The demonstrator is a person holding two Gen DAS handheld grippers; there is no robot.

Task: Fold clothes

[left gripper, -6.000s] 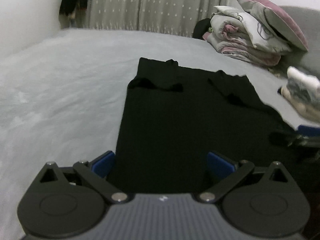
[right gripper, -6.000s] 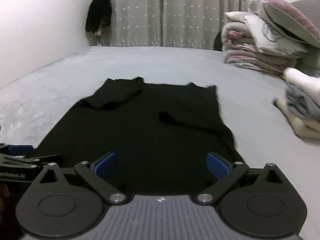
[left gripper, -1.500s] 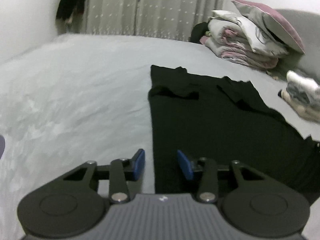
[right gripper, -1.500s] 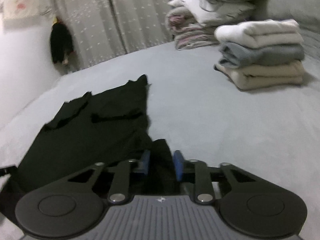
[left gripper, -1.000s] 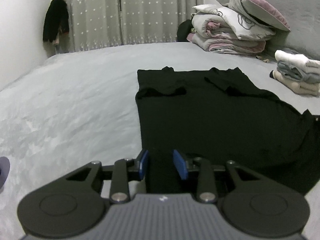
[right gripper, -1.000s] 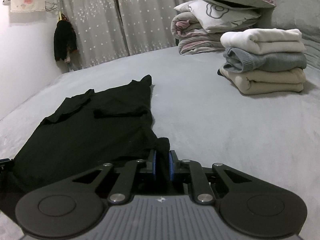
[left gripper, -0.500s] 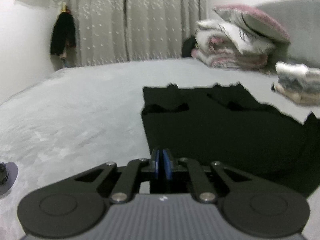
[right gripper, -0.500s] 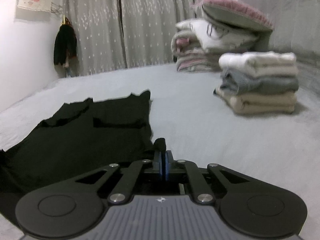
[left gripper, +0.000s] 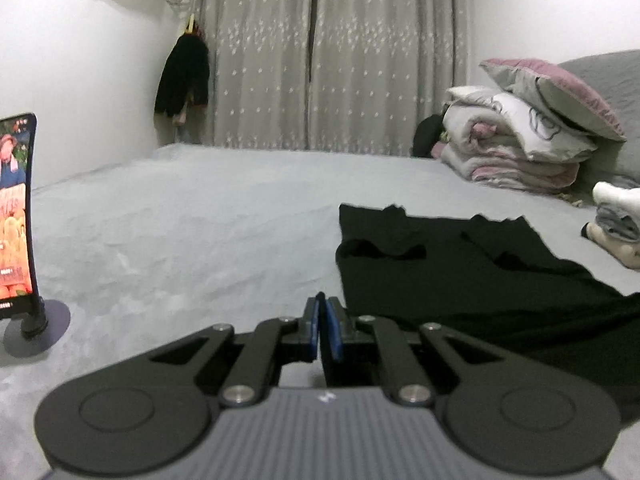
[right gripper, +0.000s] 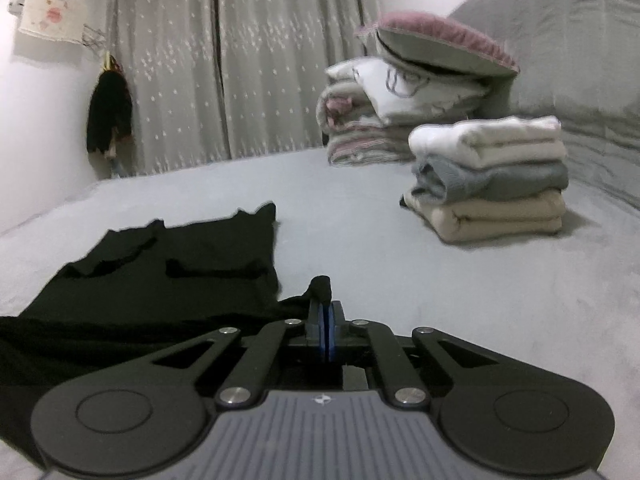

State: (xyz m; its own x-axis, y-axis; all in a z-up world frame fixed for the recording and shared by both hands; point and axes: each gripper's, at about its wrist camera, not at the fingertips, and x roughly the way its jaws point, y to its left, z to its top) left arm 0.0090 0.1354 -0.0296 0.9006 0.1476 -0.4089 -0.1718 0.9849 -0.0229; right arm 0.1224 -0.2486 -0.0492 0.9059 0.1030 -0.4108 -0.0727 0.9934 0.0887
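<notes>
A black sleeveless garment [left gripper: 460, 276] lies flat on the grey bed [left gripper: 180, 232], its shoulder straps pointing away from me. In the left wrist view my left gripper [left gripper: 322, 312] is shut at the garment's near left corner, with a sliver of black cloth showing between the blue pads. In the right wrist view the same garment [right gripper: 160, 272] spreads to the left. My right gripper [right gripper: 325, 314] is shut on its near right corner, and a black tuft [right gripper: 322, 288] sticks up past the fingertips. The near hem hangs raised off the bed between the two grippers.
A stack of folded sweaters [right gripper: 492, 176] sits on the bed to the right, with rolled bedding and a pillow [left gripper: 524, 148] behind it against a grey headboard. A phone on a round stand [left gripper: 16, 220] stands at the far left. Curtains and a hanging dark garment [left gripper: 182, 76] lie beyond.
Both grippers went from open over the hem to shut on its near corners. Since then they have lifted, raising the hem, and the phone has come into the left view.
</notes>
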